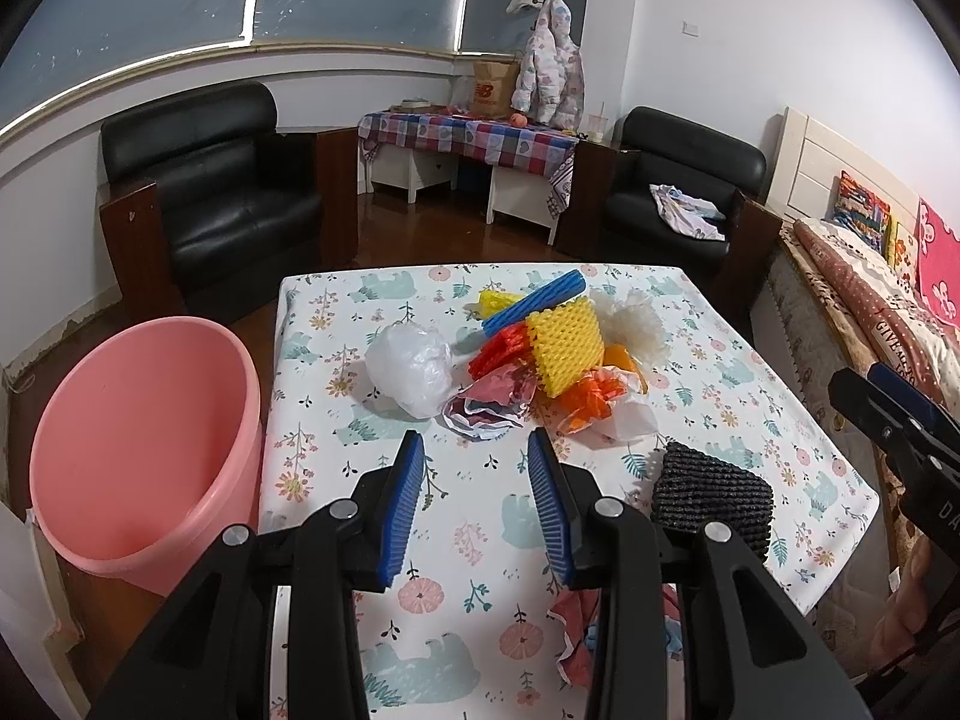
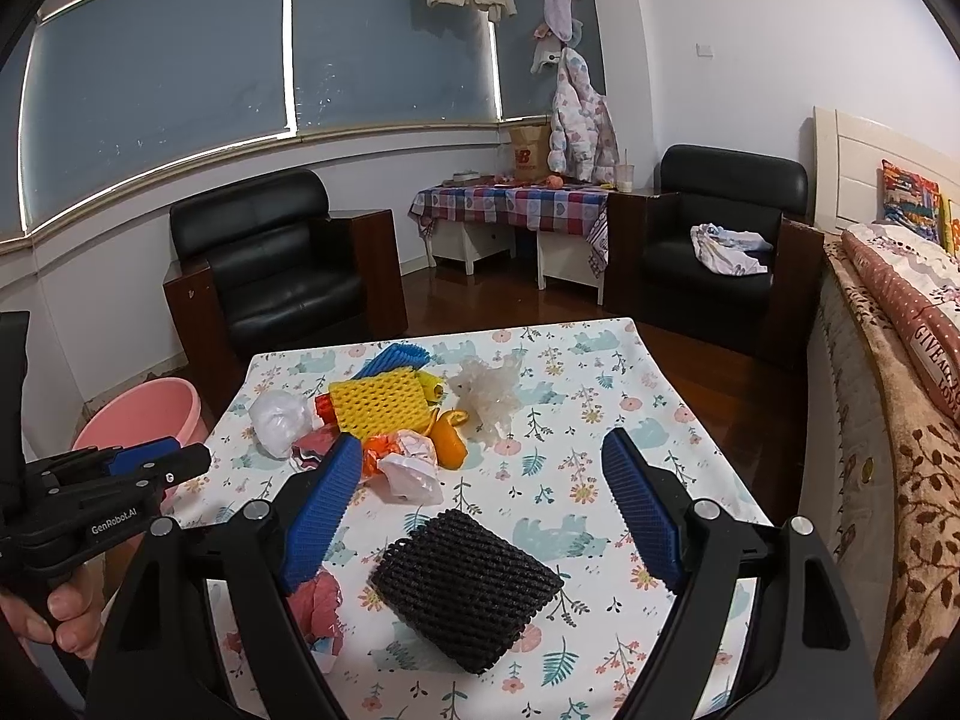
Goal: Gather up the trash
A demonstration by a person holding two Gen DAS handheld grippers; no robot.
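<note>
My right tongs (image 2: 477, 516) stand wide open and hold nothing, and the black foam net (image 2: 467, 591) lies right between them, just ahead and a little below on the surface (image 2: 660, 420), its flat face up and one corner turned toward me. That is the piece I judge nearest to a grasp: it sits squarely in the gap of my right tongs, whereas from my left tongs (image 1: 477, 504) it lies off to the right side, just beside the right finger rather than between the two. My left tongs are also parted with nothing between the pads, pointing toward the heap farther up the surface, where the crumpled red-and-white wrapper (image 1: 489, 405) is the closest item, with the white plastic bag (image 1: 411, 369), the yellow foam net (image 1: 567, 339) and the blue foam sleeve (image 1: 534, 303) behind it. The blue sleeve's long axis runs slantwise across my view. The pink bucket (image 1: 144, 456) stands on the floor off the left edge of the surface, nearer my left hand, so anything my right tongs lift must cross over the surface to reach it.
</note>
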